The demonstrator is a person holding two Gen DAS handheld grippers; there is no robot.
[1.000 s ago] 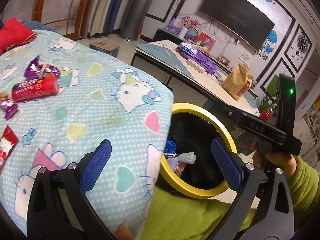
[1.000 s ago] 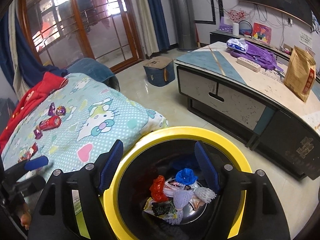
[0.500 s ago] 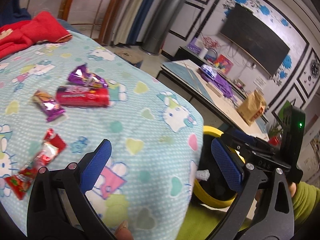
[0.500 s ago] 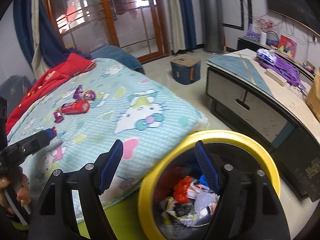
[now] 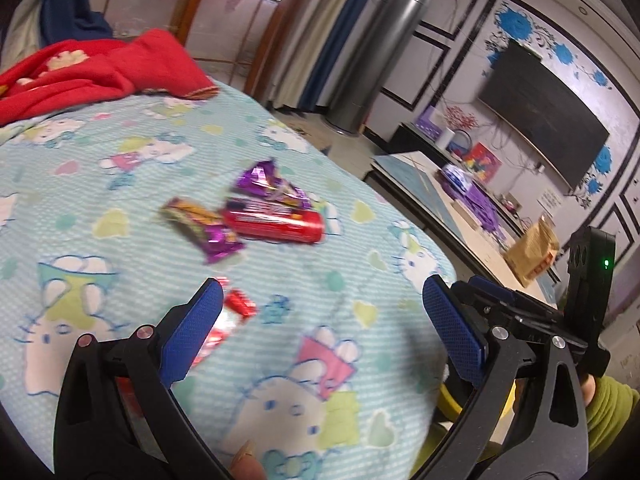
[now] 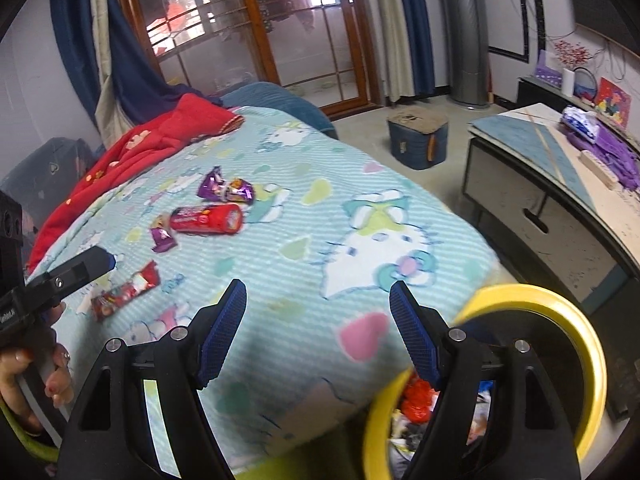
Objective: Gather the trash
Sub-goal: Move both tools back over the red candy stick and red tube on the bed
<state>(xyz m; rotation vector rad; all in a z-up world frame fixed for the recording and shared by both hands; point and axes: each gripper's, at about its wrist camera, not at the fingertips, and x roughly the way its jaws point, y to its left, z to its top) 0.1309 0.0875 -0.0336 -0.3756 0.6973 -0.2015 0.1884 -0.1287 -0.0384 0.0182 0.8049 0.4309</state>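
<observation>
Trash lies on a light blue cartoon-print bedspread (image 5: pixel 120 184): a red tube (image 5: pixel 276 222) (image 6: pixel 208 218), a purple wrapper (image 5: pixel 266 184) (image 6: pixel 224 190), a smaller purple-and-yellow wrapper (image 5: pixel 204 226) (image 6: pixel 162 236), and a red wrapper (image 5: pixel 224 324) (image 6: pixel 126 292). My left gripper (image 5: pixel 320 324) is open and empty above the bedspread, its left finger over the red wrapper. My right gripper (image 6: pixel 318 328) is open and empty over the bed's near edge. A yellow-rimmed bin (image 6: pixel 552 296) with trash inside stands below right of it.
A red blanket (image 5: pixel 92 68) lies at the bed's far end. A low table (image 6: pixel 560 184) with purple items and a brown paper bag (image 5: pixel 534 254) stands to the right. A small blue box (image 6: pixel 418 136) sits on the floor beyond the bed.
Both grippers have swung left from over the bin to the bedspread. The wrappers and the red tube are now nearer the middle of both views. Both grippers stay open.
</observation>
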